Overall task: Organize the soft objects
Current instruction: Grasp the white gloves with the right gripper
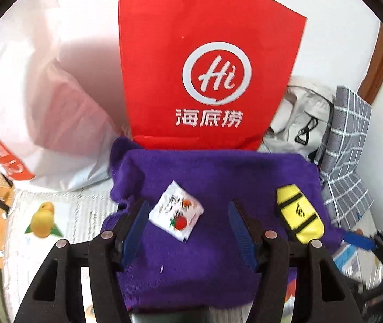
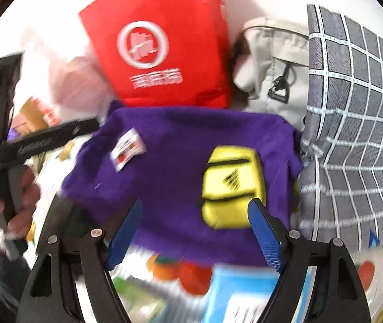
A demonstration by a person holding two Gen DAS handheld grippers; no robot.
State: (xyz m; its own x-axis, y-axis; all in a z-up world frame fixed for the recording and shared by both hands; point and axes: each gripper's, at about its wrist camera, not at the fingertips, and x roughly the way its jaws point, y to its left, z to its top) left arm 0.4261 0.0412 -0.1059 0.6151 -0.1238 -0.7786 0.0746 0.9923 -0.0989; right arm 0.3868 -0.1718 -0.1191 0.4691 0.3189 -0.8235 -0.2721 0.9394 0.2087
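A folded purple cloth (image 1: 213, 188) lies on the bed in front of a red paper bag (image 1: 205, 62). On it lie a small white snack packet (image 1: 176, 212) and a yellow pouch with black stripes (image 1: 299, 215). My left gripper (image 1: 188, 210) is open, its jaws standing over the cloth beside the packet. In the right wrist view the cloth (image 2: 180, 167), packet (image 2: 126, 148) and yellow pouch (image 2: 232, 185) show too. My right gripper (image 2: 197, 210) is open and empty, just short of the pouch. The left gripper (image 2: 56, 137) shows at the left of that view.
A grey checked pillow (image 2: 353, 134) and a pale grey bag (image 2: 272, 67) lie to the right. A white plastic bag (image 1: 30, 94) sits left of the red bag. The bedsheet (image 1: 46, 220) has fruit prints. A blue-white box (image 2: 245, 296) lies near the front.
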